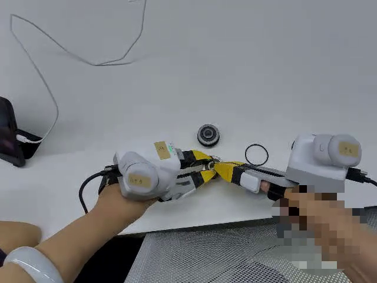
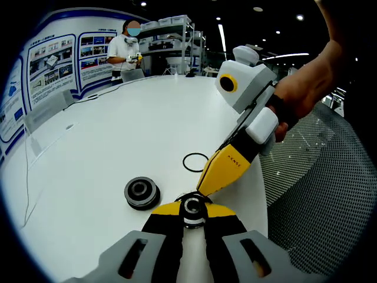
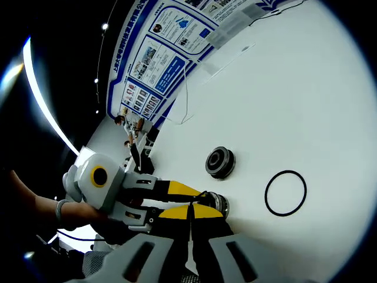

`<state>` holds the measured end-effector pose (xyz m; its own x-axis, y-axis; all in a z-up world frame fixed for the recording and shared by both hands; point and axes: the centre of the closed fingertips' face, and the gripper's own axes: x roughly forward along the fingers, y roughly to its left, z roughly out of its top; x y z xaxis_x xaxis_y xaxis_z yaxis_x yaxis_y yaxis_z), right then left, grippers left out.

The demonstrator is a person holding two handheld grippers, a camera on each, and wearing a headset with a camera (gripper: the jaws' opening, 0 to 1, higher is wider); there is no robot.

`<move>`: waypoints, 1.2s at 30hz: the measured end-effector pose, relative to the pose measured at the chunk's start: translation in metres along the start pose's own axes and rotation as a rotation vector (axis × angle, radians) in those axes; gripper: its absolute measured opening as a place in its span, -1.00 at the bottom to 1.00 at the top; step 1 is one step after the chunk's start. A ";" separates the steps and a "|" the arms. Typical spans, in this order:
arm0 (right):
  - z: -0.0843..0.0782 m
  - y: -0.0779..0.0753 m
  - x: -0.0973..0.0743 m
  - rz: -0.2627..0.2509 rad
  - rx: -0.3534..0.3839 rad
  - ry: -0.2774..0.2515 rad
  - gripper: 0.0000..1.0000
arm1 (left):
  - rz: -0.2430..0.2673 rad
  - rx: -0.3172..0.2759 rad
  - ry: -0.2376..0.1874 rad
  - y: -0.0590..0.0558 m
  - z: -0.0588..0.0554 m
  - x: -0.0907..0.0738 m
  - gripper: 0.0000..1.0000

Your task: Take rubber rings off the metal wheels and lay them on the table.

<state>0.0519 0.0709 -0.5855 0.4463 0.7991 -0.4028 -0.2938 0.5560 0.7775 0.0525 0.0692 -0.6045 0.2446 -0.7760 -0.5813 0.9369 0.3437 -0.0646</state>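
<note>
Wheel (image 2: 193,206) pinched in left tool (image 1: 207,166) near the counter's (image 1: 265,71) front edge. Right tool (image 3: 191,212), pressed together, touches its rim. Loose ring (image 1: 256,154) and second wheel (image 1: 208,135) lie behind.

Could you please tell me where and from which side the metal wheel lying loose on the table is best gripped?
I would grip the loose wheel across its outer rim, coming down from above. It lies flat on the table, hub upward, so opposite sides of the rim are free for the jaws. The rubber ring lies apart from it, leaving room.
</note>
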 end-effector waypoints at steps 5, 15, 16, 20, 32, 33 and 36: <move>0.001 -0.006 0.001 -0.029 0.006 -0.011 -0.97 | -0.009 -0.014 -0.003 -0.001 0.002 0.000 -0.72; 0.001 -0.012 -0.001 -0.050 0.009 -0.013 -0.97 | -0.010 -0.002 -0.056 -0.006 0.012 -0.016 -0.56; 0.001 -0.012 0.000 -0.049 0.010 -0.013 -0.97 | -0.005 -0.004 -0.055 -0.005 0.011 -0.017 -0.56; 0.002 -0.011 -0.001 -0.049 0.010 -0.015 -0.97 | 0.027 -0.014 -0.055 0.001 0.005 -0.024 -0.52; 0.004 0.005 -0.003 -0.009 0.028 -0.026 -0.97 | 0.071 -0.060 -0.044 0.009 -0.010 -0.036 -0.35; 0.004 0.006 -0.004 -0.009 0.028 -0.027 -0.97 | 0.073 -0.062 -0.043 0.009 -0.011 -0.036 -0.35; 0.007 0.009 -0.005 -0.001 0.038 -0.038 -0.97 | 0.077 -0.069 -0.046 0.009 -0.011 -0.036 -0.31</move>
<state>0.0524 0.0700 -0.5732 0.4782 0.7891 -0.3855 -0.2616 0.5470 0.7952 0.0489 0.1060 -0.5925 0.3277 -0.7689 -0.5489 0.8957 0.4376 -0.0783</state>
